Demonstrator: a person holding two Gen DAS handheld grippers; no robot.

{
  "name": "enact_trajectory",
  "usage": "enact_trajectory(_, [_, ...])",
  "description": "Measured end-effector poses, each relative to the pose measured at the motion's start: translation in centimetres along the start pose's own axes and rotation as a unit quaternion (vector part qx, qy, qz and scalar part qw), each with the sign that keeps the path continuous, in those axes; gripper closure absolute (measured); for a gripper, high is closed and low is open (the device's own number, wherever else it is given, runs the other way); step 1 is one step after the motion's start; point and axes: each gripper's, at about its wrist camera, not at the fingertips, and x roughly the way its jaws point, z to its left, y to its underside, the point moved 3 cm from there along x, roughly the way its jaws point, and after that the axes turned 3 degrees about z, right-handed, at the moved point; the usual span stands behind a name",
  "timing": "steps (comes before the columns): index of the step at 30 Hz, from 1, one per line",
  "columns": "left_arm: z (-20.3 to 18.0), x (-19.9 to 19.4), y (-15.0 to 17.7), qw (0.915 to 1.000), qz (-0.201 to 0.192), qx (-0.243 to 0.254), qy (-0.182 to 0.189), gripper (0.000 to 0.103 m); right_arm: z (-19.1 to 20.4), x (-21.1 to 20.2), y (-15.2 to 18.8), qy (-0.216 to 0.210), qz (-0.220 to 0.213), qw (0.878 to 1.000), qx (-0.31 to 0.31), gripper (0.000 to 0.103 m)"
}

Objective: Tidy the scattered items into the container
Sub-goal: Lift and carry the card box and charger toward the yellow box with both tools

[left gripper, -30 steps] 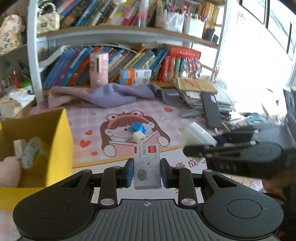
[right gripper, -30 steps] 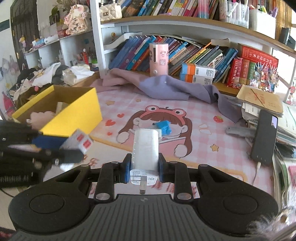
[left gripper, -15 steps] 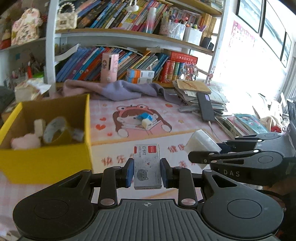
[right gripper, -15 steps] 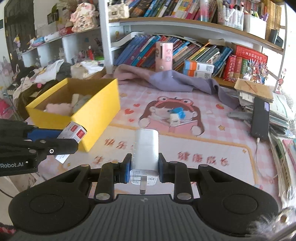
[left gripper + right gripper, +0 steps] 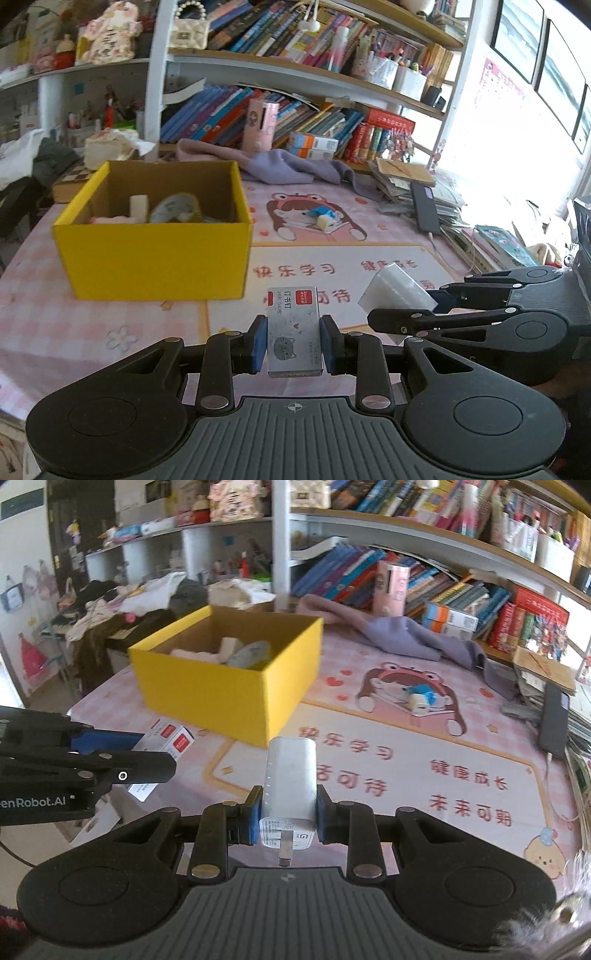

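Both claws have pulled back, so the yellow box (image 5: 155,258) now sits ahead and to the left of them. The left claw (image 5: 293,345) is clamped on a staple box (image 5: 293,328). The right claw (image 5: 284,821) is clamped on a white charger (image 5: 290,779). Both things look ready to drop in the box.

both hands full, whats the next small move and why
Probably carry both loads on over the yellow box, then release. The left hand-held gripper is shut on the staple box, the right hand-held gripper on the white charger, and both are short of the box's open top.
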Motion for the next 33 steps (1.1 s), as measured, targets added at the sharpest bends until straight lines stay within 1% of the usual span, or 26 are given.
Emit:
enact_trajectory(9, [2.5, -2.5, 1.4, 0.9993, -0.009, -0.028, -0.023, 0.075, 4.4, 0.1, 0.0, -0.031, 0.007, 0.999, -0.037, 0.077])
enact_trajectory(14, [3.6, -3.1, 2.0, 0.9984, -0.01, -0.045, -0.034, 0.075, 5.9, 0.5, -0.1, -0.046, 0.013, 0.998, -0.05, 0.077])
enact_trajectory(26, [5.1, -2.8, 2.6, 0.9965, 0.004, -0.068, -0.047, 0.075, 7.4, 1.7, -0.5, -0.073, 0.022, 0.995, -0.071, 0.077])
enact_trajectory(33, [6.7, -1.9, 1.9, 0.9953, 0.008, -0.076, -0.06, 0.075, 7.6, 3.6, -1.9, -0.085, 0.022, 0.993, -0.074, 0.077])
